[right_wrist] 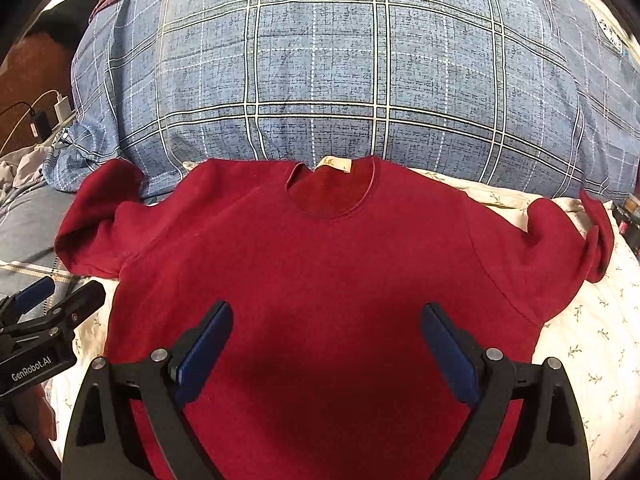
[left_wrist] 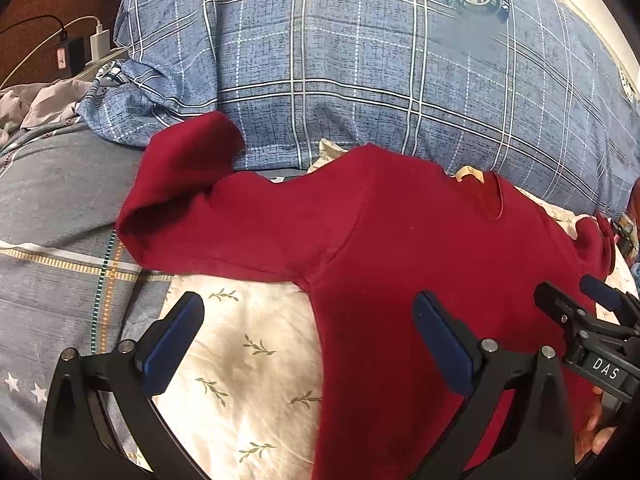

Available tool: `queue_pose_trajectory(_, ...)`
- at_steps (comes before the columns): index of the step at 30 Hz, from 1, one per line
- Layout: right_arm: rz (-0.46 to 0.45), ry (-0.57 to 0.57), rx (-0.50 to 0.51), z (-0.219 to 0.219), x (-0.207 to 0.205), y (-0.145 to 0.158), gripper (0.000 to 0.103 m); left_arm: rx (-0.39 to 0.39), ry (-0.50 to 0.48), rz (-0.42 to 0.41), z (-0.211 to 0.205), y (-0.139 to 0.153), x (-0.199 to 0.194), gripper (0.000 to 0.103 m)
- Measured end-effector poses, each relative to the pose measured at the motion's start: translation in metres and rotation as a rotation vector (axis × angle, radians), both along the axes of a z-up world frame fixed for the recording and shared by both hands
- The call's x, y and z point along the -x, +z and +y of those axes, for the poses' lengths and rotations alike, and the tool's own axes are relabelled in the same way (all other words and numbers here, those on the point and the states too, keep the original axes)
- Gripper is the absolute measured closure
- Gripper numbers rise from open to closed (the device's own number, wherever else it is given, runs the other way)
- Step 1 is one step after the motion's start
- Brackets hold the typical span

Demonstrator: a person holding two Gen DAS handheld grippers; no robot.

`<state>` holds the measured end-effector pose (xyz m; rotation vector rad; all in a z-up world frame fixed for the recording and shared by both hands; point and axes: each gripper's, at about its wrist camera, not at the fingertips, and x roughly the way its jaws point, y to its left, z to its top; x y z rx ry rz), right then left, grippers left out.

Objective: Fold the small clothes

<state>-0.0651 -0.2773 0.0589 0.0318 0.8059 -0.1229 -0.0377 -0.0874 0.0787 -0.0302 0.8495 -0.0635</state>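
1. Left gripper (left_wrist: 308,340): jaws wide apart, holding nothing, hovering over the near left side of the red sweater (left_wrist: 400,248), one blue pad above the leaf-print sheet (left_wrist: 240,360), the other above the sweater's body.
2. Right gripper (right_wrist: 326,350): jaws likewise spread, nothing between them, poised over the middle of the sweater's chest.
3. Sweater lying flat and face up on the leaf-print sheet, neckline (right_wrist: 332,192) with its cream label (right_wrist: 336,165) pointing away, just short of the blue plaid pillow (right_wrist: 360,72).
4. Left sleeve (left_wrist: 188,196) stretched sideways onto the grey patterned quilt (left_wrist: 60,208), cuff end bunched and curled against the pillow; right sleeve (right_wrist: 568,236) spread out to the other side, cuff turned up.
5. Progress, as a judgement: spreading apparently done, no fold yet visible; sleeves still to be brought inward, then the body folded over.
6. Chargers and cables (left_wrist: 86,46) far left, well apart from the work.
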Motion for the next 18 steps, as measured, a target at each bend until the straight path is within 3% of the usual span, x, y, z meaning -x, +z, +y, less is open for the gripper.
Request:
queue_pose_trajectory(7,0.007,0.017,-0.001,0.003,-0.004,-0.002,0.008,-0.011,0.022,0.006,0.016,0.000,-0.007,0.000)
queue_pose_trajectory(11,0.008,0.022,-0.018,0.002,-0.006,-0.002,0.008,-0.035,0.085,0.001,0.045,0.002,-0.019,0.000)
queue_pose_trajectory(18,0.021,0.026,-0.058,0.004,-0.010,-0.004,0.007,-0.115,0.186,0.023,0.091,-0.010,-0.069,0.000)
